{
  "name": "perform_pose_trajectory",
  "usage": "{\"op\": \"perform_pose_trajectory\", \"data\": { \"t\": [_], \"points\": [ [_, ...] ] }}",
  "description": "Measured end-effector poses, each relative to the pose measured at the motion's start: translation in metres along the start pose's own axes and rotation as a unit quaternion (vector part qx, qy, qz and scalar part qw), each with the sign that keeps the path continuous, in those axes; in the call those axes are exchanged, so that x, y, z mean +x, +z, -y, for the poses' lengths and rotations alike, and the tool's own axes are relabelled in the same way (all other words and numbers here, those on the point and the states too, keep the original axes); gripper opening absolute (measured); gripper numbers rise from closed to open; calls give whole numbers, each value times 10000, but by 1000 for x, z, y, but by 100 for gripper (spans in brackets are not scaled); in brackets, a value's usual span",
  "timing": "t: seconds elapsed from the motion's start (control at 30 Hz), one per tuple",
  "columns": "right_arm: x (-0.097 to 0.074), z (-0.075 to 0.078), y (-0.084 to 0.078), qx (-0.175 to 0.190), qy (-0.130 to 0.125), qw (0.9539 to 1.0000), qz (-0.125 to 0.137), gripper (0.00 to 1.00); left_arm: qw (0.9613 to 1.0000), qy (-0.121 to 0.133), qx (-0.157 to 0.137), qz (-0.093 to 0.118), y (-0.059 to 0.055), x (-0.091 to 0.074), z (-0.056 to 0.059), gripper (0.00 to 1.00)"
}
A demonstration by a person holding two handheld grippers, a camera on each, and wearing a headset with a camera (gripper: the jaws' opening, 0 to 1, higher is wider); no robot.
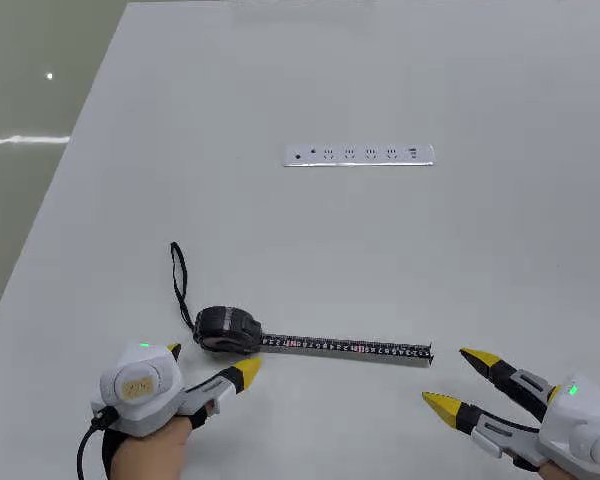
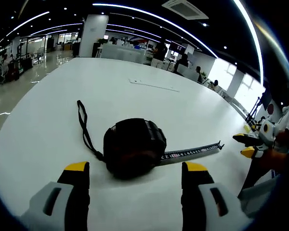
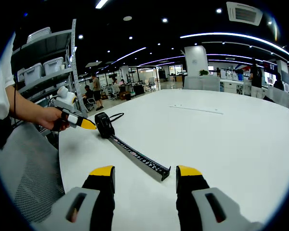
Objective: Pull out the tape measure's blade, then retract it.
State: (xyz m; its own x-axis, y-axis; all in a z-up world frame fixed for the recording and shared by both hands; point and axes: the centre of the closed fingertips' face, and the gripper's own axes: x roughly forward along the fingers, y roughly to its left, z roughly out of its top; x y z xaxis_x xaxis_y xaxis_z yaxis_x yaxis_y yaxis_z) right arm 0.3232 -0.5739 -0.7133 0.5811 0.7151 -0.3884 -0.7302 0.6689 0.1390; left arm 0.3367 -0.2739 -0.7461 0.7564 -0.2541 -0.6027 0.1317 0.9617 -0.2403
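In the head view, the tape measure (image 1: 280, 338) lies on the white table (image 1: 380, 250) close to me. Its black case (image 1: 227, 330) is on the left, and the blade (image 1: 345, 347) lies flat to the right and ends in the hook (image 1: 429, 352). The strap (image 1: 180, 280) lies loose on the table beyond the case. A power strip (image 1: 359, 155) rests well apart, further up the table. The left gripper (image 1: 210, 360) sits just beside the case with its jaws spread and nothing between them. The right gripper (image 1: 461, 381) is near the hook, also spread and empty.

In the left gripper view, the case (image 2: 135, 147) stands centred between my two yellow tips, not touched. I think this placing is chosen so that closing would pin the case against the pull of the spring.

In the right gripper view, the hook (image 3: 164, 172) lies between the parted tips but apart from them. The blade (image 3: 135, 155) runs away to the case, where a hand (image 3: 53, 118) holds the other gripper. This line-up allows the blade's end to be caught and guided.

My judgement: the blade is already out, so the retracting remains to be done. If the case is not held, it may slide.
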Motion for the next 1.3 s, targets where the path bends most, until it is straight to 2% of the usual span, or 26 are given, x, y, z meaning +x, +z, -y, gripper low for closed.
{"op": "perform_pose_trajectory", "data": {
  "t": [0.27,0.4,0.57,0.77,1.0,1.3],
  "points": [
    [4,3,1,-12,55,10000,-12,51,10000,50,-18,38,3,4,1,77],
    [7,7,1,-19,82,10000,-27,51,9997,156,-171,119,7,6,-2,77],
    [12,9,2,36,155,9999,-7,51,9995,213,-156,154,10,11,1,78],
    [18,13,0,11,221,9997,-65,50,9997,213,-76,117,11,17,10,78],
    [20,16,-3,13,269,9996,-114,49,9992,357,-92,153,14,19,9,78],
    [23,18,-4,-8,305,9994,-141,48,9989,415,-149,162,16,23,13,78]
  ]
}}
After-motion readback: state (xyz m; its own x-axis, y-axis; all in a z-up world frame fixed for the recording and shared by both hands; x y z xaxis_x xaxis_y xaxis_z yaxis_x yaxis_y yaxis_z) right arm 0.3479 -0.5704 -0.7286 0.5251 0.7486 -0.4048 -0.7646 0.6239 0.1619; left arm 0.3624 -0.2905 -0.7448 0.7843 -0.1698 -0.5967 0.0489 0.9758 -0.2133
